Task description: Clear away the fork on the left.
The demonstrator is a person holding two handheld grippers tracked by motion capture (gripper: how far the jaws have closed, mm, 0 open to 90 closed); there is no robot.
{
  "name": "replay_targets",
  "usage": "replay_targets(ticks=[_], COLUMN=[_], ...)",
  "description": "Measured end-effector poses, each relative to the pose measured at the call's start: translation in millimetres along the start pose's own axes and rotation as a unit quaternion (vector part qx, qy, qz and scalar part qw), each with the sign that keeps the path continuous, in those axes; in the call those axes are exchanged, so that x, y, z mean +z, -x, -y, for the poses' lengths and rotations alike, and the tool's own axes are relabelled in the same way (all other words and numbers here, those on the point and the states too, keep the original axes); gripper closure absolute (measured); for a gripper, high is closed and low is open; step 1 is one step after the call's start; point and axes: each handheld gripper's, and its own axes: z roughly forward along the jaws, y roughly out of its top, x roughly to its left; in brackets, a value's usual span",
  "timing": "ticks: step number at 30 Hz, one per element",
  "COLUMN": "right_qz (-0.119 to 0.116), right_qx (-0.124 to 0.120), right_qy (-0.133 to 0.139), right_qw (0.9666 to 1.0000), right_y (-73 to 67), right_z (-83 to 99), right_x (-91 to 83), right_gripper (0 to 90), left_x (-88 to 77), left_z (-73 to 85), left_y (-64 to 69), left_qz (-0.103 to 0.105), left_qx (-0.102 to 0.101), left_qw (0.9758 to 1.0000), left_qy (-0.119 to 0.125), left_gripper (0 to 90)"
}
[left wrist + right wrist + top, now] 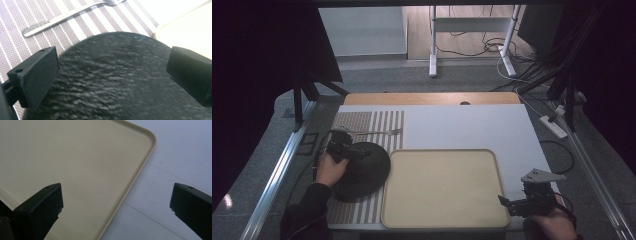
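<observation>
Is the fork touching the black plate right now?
Apart. In the left gripper view, striped placemat shows between the fork and the black plate rim all along.

We see the plate [362, 172] on the placemat [362, 130], left of the tray [443, 187], its edge overlapping the tray's rim; the fork [379, 133] lies behind the plate.

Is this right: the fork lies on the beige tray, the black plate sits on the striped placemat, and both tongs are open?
One detail is wrong. The fork lies on the striped placemat, beyond the black plate, not on the beige tray; the high view shows this. The rest holds: the plate sits on the placemat, and the left tongs and right tongs are both open.
</observation>
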Motion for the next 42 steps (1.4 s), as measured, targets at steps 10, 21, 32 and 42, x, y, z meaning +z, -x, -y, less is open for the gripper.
replay_targets(ticks=[10, 21, 32, 42], right_qz=[-0.001, -0.002, -0.002, -0.004], right_qx=[0.001, 0.001, 0.002, 0.002], right_qy=[-0.001, -0.001, -0.001, -0.001], right_qw=[1.0000, 1.0000, 1.0000, 1.0000], right_y=[0.1, 0.3, 0.5, 1.0], right_z=[0.0, 0.0, 0.0, 0.0], right_x=[0.2, 0.3, 0.3, 0.2], right_gripper=[0.0, 0.0, 0.0, 0.0], left_x=[15.2, 28.6, 37.6, 42.9], left_z=[-18.3, -32.9, -47.4, -57.5], left_y=[-14.1, -22.9, -41.7, -62.0], left_qz=[0.009, -0.014, -0.034, -0.053], left_qx=[-0.017, -0.015, -0.027, -0.038], left_qw=[0.9998, 0.9996, 0.9986, 0.9972], left_qy=[-0.005, -0.017, -0.031, -0.037], left_gripper=[0.0, 0.0, 5.5, 80.4])
